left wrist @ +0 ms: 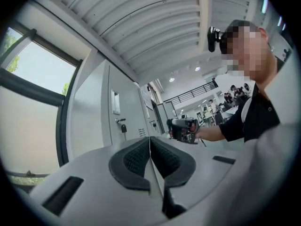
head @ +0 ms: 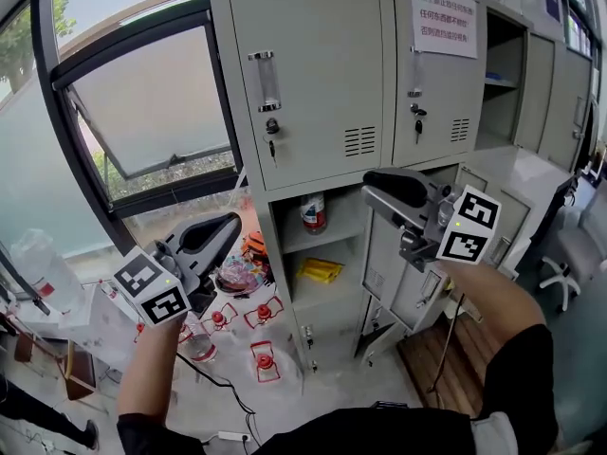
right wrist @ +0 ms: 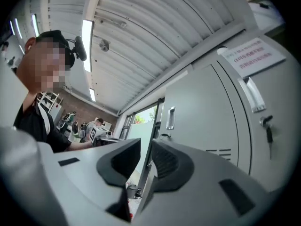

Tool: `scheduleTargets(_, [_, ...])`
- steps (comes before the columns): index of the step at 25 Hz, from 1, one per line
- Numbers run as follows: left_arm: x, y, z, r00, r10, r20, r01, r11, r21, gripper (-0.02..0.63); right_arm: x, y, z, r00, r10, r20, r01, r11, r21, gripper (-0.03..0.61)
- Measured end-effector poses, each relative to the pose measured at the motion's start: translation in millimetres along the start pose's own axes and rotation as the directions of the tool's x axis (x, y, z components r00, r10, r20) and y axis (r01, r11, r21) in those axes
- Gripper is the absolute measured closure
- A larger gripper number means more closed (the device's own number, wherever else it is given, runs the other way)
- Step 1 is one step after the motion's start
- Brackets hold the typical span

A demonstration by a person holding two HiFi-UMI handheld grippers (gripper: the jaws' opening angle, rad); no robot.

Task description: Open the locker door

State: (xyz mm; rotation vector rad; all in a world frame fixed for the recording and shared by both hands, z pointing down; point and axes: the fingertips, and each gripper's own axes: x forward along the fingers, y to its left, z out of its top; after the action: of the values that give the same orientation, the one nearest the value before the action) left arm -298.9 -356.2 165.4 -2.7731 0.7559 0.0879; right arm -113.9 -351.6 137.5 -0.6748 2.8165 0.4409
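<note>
Locker bank (head: 438, 93) fills the head view from 12 to 3 o'clock. The upper-left locker door (head: 322, 55) is at 12 o'clock and is shut. Right gripper (head: 381, 193) is at 3 o'clock, clear of the door, jaws parted by a narrow gap and empty. Left gripper (head: 220, 233) is at 8 o'clock, jaws pressed together and empty. The door handle (head: 266, 81) and key (head: 273, 148) are at the door's 9 o'clock edge.
</note>
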Motion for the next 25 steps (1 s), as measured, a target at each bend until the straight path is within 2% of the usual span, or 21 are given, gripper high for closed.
scheduleTargets(5, [8, 10, 53, 0.998, -0.045, 0.037, 0.047, 0.998, -0.047, 0.597, 35, -10, 29, 0.999, 0.016, -0.031, -0.018, 0.996, -0.088, 0.505])
scheduleTargets(9, [21, 24, 77, 1.000, -0.026, 0.012, 0.026, 0.999, -0.024, 0.597, 67, -9, 57, 0.998, 0.036, -0.045, -0.042, 0.988, -0.149, 0.505])
scheduleTargets(12, [33, 31, 84, 0.999, -0.014, -0.030, 0.015, 1.000, 0.019, 0.597, 91, -10, 71, 0.997, 0.033, -0.065, -0.045, 0.979, -0.200, 0.505])
scheduleTargets(15, [41, 39, 87, 0.997, -0.018, -0.069, 0.023, 0.997, 0.074, 0.597, 113, -12, 81, 0.996, 0.030, -0.081, -0.045, 0.978, -0.203, 0.486])
scheduleTargets(19, [44, 59, 98, 0.996, 0.015, -0.093, -0.006, 0.995, 0.095, 0.597, 137, -22, 99, 0.997, -0.004, -0.078, -0.012, 0.978, -0.208, 0.482])
scheduleTargets(25, [43, 77, 97, 0.988, 0.042, -0.146, -0.024, 0.992, 0.121, 0.597, 168, -43, 81, 0.983, -0.066, -0.173, 0.033, 0.982, -0.187, 0.478])
